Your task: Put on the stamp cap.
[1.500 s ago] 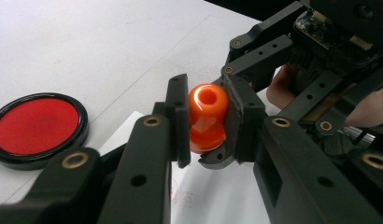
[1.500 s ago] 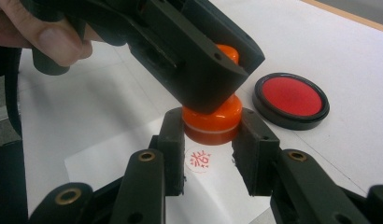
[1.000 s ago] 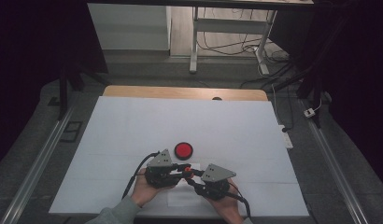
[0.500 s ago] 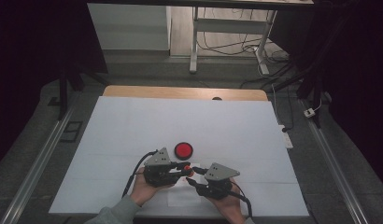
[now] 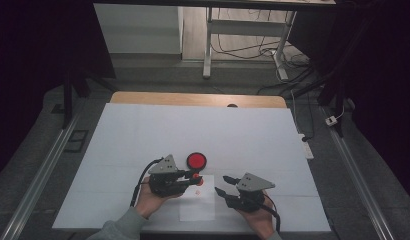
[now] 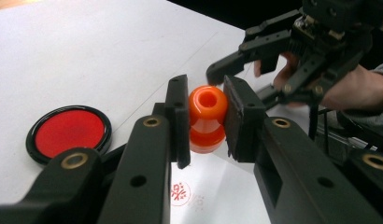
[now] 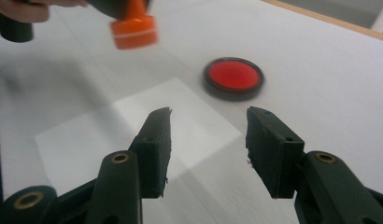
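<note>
My left gripper (image 5: 194, 178) is shut on an orange stamp (image 6: 207, 119), pads pressing its knobbed handle from both sides, just above a white paper sheet (image 5: 197, 204). A red stamp mark (image 6: 180, 192) shows on the paper below it. The round red ink pad (image 5: 196, 160) in its black case lies just beyond the stamp. My right gripper (image 5: 221, 183) stands to the right of the stamp, clear of it. Its jaws have just been opening and hold nothing. In the right gripper view the stamp (image 7: 133, 30) hangs at upper left, the ink pad (image 7: 233, 77) ahead.
Everything lies on a white tabletop (image 5: 203, 130) with a wooden strip (image 5: 193, 99) at its far edge. A white power strip (image 5: 307, 148) sits at the right edge. Metal rails run along both sides of the table.
My right gripper has drawn back to the right, away from the stamp, and its jaws have spread apart. The left gripper keeps the stamp in nearly the same place.
</note>
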Demonstrator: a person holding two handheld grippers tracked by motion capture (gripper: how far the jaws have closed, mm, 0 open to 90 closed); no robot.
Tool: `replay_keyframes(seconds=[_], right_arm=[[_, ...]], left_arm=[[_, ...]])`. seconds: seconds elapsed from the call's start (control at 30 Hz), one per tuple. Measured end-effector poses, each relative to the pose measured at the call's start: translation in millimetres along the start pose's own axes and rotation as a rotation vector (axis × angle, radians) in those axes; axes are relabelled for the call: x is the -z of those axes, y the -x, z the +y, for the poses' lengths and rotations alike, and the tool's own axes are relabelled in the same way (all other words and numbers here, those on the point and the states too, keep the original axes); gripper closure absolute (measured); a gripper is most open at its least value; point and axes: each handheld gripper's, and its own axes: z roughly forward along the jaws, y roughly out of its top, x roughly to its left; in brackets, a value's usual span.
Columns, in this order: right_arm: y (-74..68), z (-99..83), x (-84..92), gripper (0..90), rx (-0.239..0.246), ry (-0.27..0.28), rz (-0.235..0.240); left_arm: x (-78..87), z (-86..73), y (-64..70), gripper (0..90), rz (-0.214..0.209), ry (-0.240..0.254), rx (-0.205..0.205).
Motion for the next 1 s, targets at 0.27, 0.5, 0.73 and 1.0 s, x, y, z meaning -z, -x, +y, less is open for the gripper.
replay_keyframes(seconds=[0.27,0.5,0.73,1.0], right_arm=[[19.6,-9.7,20.4,48.3,-0.012,-0.015,-0.061],[39.9,-21.4,45.7,47.3,-0.039,-0.022,-0.116],[53.2,-30.9,65.4,46.3,-0.049,-0.026,-0.164],[61.1,-37.9,74.9,45.6,-0.058,-0.037,-0.197]], left_arm=[[3.7,0.3,-3.3,72.6,0.02,-0.008,-0.002],[9.7,1.8,-8.0,72.6,0.032,-0.004,0.011],[13.0,2.1,-13.4,72.5,0.048,-0.01,0.025],[18.5,3.2,-20.2,72.5,0.077,-0.004,0.031]])
